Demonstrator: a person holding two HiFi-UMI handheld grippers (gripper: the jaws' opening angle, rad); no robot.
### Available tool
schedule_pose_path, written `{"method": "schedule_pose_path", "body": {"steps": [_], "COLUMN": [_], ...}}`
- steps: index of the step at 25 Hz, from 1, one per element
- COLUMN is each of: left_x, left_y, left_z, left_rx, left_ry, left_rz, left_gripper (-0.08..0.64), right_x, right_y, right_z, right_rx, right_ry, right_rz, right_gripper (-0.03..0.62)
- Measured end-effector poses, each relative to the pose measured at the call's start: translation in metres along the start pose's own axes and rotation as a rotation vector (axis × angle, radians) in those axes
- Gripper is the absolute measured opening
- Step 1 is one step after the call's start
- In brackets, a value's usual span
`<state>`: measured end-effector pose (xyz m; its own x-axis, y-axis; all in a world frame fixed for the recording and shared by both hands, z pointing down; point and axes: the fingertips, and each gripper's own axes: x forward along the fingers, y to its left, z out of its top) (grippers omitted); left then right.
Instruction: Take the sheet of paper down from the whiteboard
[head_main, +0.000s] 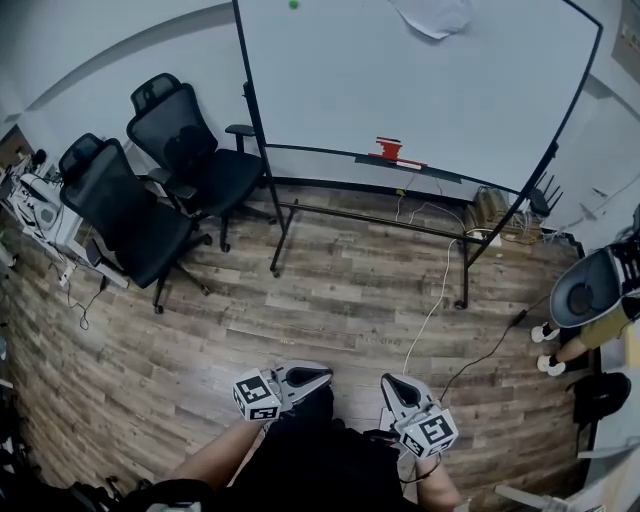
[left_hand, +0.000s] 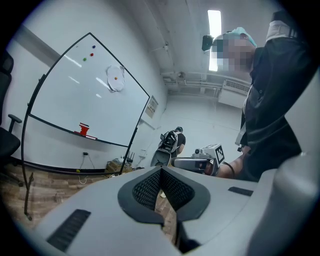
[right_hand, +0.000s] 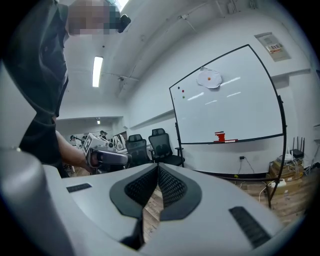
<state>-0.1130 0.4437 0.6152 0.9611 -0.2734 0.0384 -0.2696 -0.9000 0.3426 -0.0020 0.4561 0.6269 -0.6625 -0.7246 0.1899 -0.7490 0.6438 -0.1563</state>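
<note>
White and slightly crumpled, the sheet of paper (head_main: 432, 15) hangs high on the whiteboard (head_main: 400, 80), close to its top edge and right of centre in the head view. In both gripper views a small red magnet (left_hand: 115, 78) sits at about the middle of the sheet. A green magnet (head_main: 293, 4) sits further left along the same top edge, apart from the paper. On the tray at the board's lower edge stands a red object (head_main: 389, 150); what it is we cannot tell. We stand well apart from the board, with a stretch of wooden floor (head_main: 330, 300) between us and its frame. We hold the left hand-held gripper (head_main: 325, 374) low in front of us, and its own view shows the jaws pressed together and empty. The right hand-held gripper (head_main: 388, 381) is just beside it, its jaws likewise closed on nothing, and the two tips angle toward each other. Two black office chairs (head_main: 150, 190) stand left of the board against the wall. A white cable (head_main: 435, 300) trails across the floor from under the board toward us. At the right edge of the head view a person (head_main: 590, 295) stands near the board's right leg.
</note>
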Motion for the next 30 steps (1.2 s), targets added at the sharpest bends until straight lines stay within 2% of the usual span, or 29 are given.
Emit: {"method": "schedule_pose_path", "body": {"steps": [11, 14, 22, 25, 30], "left_x": [0.014, 0.018, 0.049, 0.057, 0.085], "left_y": [0.146, 0.166, 0.202, 0.211, 0.237], "left_z": [0.048, 0.062, 0.060, 0.057, 0.066], "left_rx": [-0.012, 0.009, -0.013, -0.022, -0.015], "left_ry": [-0.061, -0.074, -0.053, -0.028, -0.025], "left_rz": [0.004, -0.036, -0.134, -0.166, -0.170], "left_gripper": [0.012, 0.012, 0.012, 0.012, 0.012], "right_x": [0.108, 0.130, 0.154, 0.165, 0.183], "right_y": [-0.077, -0.088, -0.121, -0.130, -0.165], "right_z": [0.034, 0.044, 0.042, 0.045, 0.051], "right_rx": [-0.022, -0.034, -0.004, 0.001, -0.003], "right_ry": [0.073, 0.077, 0.095, 0.095, 0.083], "right_rz": [-0.042, -0.062, -0.141, -0.144, -0.127], "right_gripper": [0.020, 0.020, 0.020, 0.020, 0.020]}}
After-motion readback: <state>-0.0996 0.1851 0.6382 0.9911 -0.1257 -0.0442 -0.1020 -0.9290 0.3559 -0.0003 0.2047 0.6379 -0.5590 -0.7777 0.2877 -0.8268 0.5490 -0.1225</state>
